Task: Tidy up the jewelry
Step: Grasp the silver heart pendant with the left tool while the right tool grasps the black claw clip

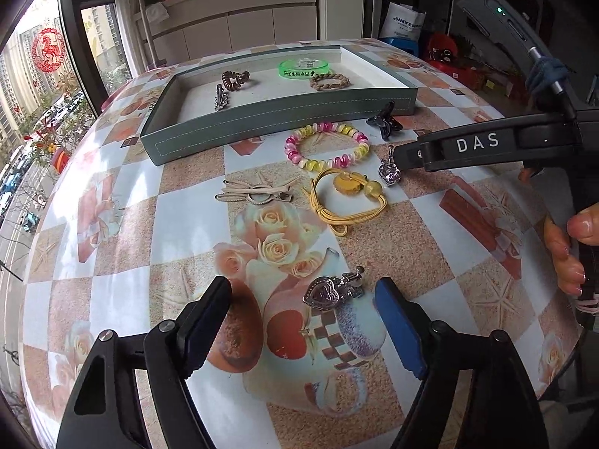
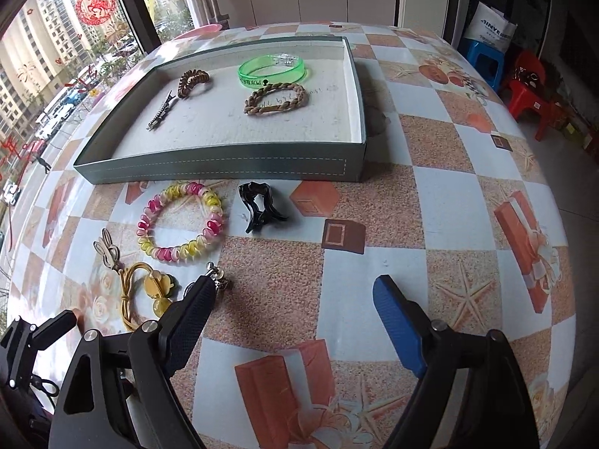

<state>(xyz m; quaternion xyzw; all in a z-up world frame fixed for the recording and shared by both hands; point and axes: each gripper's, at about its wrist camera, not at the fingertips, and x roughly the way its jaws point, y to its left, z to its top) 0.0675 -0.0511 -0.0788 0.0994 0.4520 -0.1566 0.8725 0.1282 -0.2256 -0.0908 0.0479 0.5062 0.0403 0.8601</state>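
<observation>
Silver heart-shaped clip-on charm (image 1: 333,290) lies lower centre, between the left gripper's (image 1: 303,308) spread, empty jaws, nearer the blue finger. Right gripper (image 2: 295,307) also gapes empty.

Shiny metal, glossy plastic

Near the tray (image 2: 224,170), matt like card, you see a polished metal heart charm (image 1: 325,292) and a glossy plastic bead bracelet (image 2: 181,220).

in the right wrist view the right gripper's black finger (image 2: 187,321) covers most of the small silver charm (image 2: 219,278) and part of the yellow cord tie (image 2: 149,299). print on the green bangle (image 2: 273,69) is too small to read.
</observation>
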